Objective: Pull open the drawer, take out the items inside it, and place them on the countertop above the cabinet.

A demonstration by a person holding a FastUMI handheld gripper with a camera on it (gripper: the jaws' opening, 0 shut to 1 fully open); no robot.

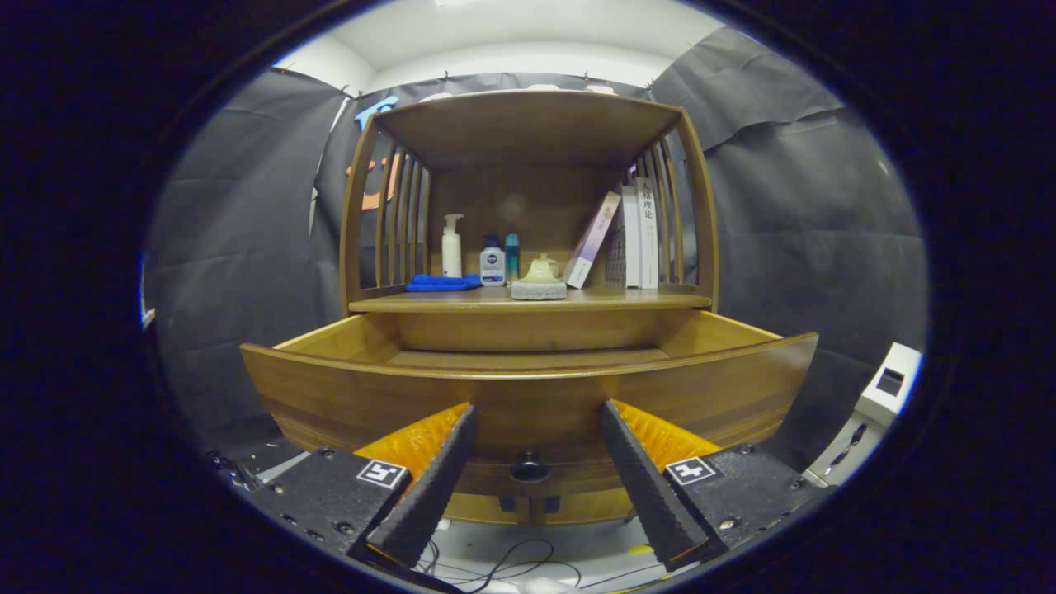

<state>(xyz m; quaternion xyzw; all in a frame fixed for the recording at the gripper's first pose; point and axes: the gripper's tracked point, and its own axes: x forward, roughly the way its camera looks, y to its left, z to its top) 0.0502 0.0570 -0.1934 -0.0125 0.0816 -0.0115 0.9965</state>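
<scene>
My claw [535, 433]: fingers spread wide, holding nothing, dark knob [529, 467] between them, untouched. Drawer [528, 388]: pulled out just ahead; contents hidden behind its front. Bench [528, 300], farther: blue cloth [442, 283] left, bottles [492, 261], small pot [539, 278], books [631, 238] right.

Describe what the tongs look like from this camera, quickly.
The tongs have two wedge-shaped fingers with ridged, textured faces. Each is mounted on a flat dark speckled block with screws and a small square black-and-white marker. They stand open around the drawer knob.
</scene>
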